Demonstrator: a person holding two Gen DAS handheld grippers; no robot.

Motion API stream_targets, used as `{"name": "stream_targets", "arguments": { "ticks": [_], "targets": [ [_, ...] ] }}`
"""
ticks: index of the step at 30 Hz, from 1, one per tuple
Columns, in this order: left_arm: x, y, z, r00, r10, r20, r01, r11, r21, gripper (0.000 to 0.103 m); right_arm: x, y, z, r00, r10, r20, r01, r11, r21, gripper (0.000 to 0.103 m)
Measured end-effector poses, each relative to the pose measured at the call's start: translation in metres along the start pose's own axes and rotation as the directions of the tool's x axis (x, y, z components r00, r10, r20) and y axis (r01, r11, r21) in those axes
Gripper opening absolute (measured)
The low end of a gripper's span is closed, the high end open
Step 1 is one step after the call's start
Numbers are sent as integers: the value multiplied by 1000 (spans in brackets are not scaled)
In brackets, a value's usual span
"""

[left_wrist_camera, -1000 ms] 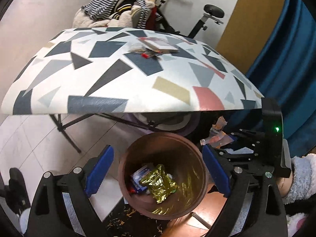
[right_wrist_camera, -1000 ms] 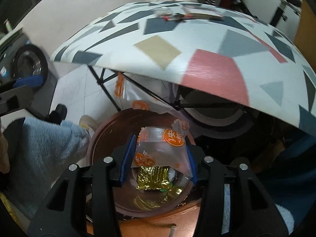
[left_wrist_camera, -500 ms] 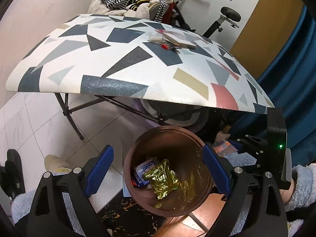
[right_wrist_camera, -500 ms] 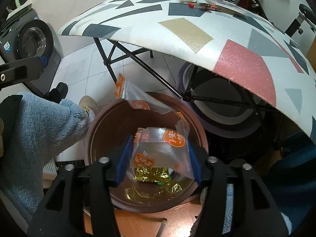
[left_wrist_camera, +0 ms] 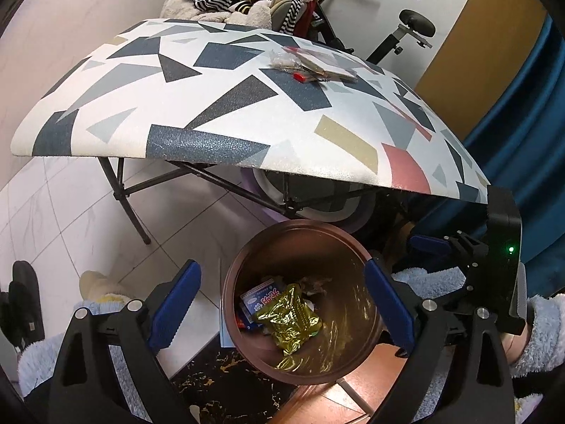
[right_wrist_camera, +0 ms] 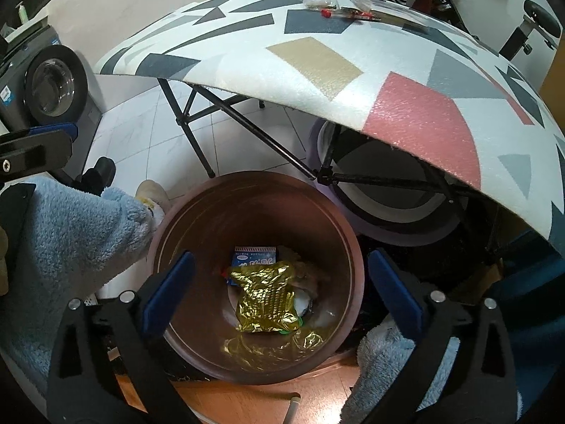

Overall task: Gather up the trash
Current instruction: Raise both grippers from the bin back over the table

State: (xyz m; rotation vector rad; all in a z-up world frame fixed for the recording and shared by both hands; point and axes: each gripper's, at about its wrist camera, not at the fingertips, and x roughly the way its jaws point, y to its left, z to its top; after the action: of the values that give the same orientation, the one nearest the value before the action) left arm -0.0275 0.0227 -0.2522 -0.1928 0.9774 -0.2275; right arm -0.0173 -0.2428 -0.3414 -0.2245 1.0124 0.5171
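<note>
Right gripper (right_wrist_camera: pixel 280 293) jaws opening, empty, over bin (right_wrist_camera: pixel 339 233); left gripper (left_wrist_camera: pixel 282 304) jaws wide, empty. Risk: snagging bin rim, tipping it.

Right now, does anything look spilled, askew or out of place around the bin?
Nothing spilled: the bin stands upright with the gold wrapper and blue packet inside. Only oddity is leftover wrappers on the table, still uncollected.

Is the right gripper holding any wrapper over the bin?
No: the right gripper has nothing between its opening jaws, just the brown bin below it.
</note>
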Motion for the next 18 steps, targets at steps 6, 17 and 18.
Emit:
{"name": "stream_targets", "arguments": {
  "ticks": [6,17,18],
  "targets": [
    [0,1,0,1000,3,1,-3,1000,2,91,-7,-3,1,999,1,36,-2,1000,14,97],
    [-19,10,55,997,-40,70,40,999,-7,91,-36,-17,23,991,-31,128,27,999,30,97],
    [-21,11,64,996,-40,86,41,999,-2,91,-40,-19,29,990,-36,138,33,999,29,97]
  ]
}}
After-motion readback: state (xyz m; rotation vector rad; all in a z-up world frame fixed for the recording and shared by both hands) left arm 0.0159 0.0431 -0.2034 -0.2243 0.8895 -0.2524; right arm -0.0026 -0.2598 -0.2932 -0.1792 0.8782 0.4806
